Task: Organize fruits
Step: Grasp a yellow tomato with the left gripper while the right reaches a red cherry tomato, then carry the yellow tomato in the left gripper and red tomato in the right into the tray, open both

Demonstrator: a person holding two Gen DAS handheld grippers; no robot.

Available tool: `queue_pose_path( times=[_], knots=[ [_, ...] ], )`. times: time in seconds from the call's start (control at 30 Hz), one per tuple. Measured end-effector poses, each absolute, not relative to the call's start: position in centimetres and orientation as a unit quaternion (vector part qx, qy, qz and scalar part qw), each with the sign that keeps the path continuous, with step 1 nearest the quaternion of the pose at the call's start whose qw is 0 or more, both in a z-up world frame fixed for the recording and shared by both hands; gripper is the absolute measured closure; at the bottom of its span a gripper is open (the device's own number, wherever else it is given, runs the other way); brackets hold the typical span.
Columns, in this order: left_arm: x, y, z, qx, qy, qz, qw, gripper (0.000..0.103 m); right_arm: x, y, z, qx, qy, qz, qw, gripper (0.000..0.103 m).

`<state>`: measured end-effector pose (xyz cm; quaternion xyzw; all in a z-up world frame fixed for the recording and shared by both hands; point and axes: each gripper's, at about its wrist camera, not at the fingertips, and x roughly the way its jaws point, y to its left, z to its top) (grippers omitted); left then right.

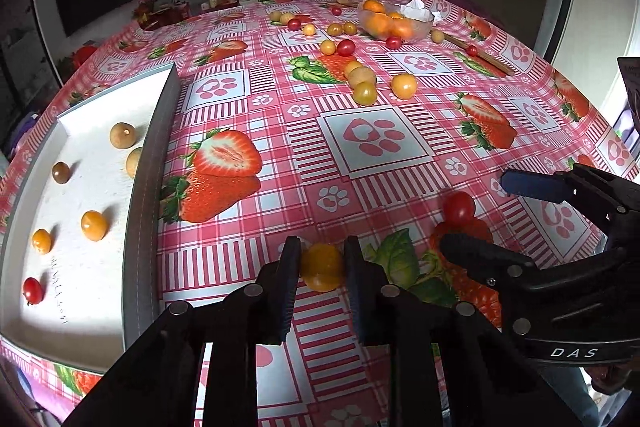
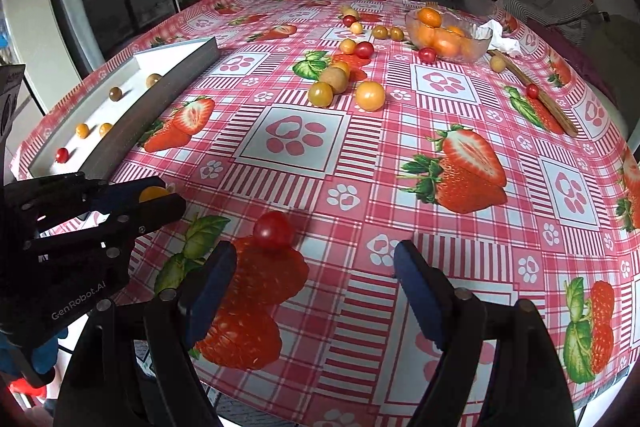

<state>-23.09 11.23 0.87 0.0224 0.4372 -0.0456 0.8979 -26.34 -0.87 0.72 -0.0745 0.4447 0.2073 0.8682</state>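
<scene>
Partway through, judging by the layout: sitting in the white tray (image 1: pixel 144 187) at the left of the left wrist view, six small fruits, among them a red tomato (image 1: pixel 32 291) at the lower end, two orange ones (image 1: pixel 94 225) above it and brown, longan-like ones (image 1: pixel 122 135) toward the upper end. Pinching a yellow cherry tomato (image 1: pixel 322 267) at the bottom centre of that view, the left gripper (image 1: pixel 322 269), fingers pressed against both sides of it, apparently just above the strawberry-print tablecloth (image 1: pixel 376 139). Hanging spread wide at the bottom of the right wrist view, the right gripper (image 2: pixel 316 283), holding nothing, with a red cherry tomato (image 2: pixel 273 230) lying just ahead, nearer the left finger and not touching either. Still lying loose in the upper middle of both views, well over a dozen yellow, red and brown fruits (image 1: pixel 364 85), beside a glass bowl (image 1: pixel 394 21) of oranges. Probably remaining: carrying the pinched tomato to the tray, then most of the scattered pieces.
</scene>
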Motion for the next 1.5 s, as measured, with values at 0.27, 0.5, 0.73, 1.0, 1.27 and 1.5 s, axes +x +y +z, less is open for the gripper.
queue_pose_path(
  times=[0.27,0.5,0.73,1.0,1.27,1.5],
  knots=[
    [-23.1,11.4,0.8,0.015,0.433,-0.046,0.900,0.079,-25.6,0.7,0.8,-0.104,0.437,0.201,0.870,0.059],
    [-23.2,12.3,1.0,-0.022,0.434,-0.055,0.899,0.079,-24.3,-1.5,1.2,-0.017,0.468,0.215,0.857,0.081],
    [-23.6,13.2,2.1,-0.044,0.422,-0.057,0.904,0.079,-24.1,-2.3,1.7,0.013,0.483,0.215,0.849,0.081],
    [-23.9,16.3,4.8,-0.059,0.393,-0.034,0.917,0.079,-22.8,-1.0,3.2,0.029,0.489,0.232,0.840,0.081],
    [-23.5,22.6,7.0,-0.058,0.373,0.031,0.926,0.079,-20.4,3.8,5.5,0.021,0.487,0.275,0.829,0.081],
    [-20.9,28.6,6.4,-0.079,0.390,0.085,0.913,0.079,-17.5,10.4,7.4,-0.001,0.483,0.319,0.815,0.081]
  ],
)
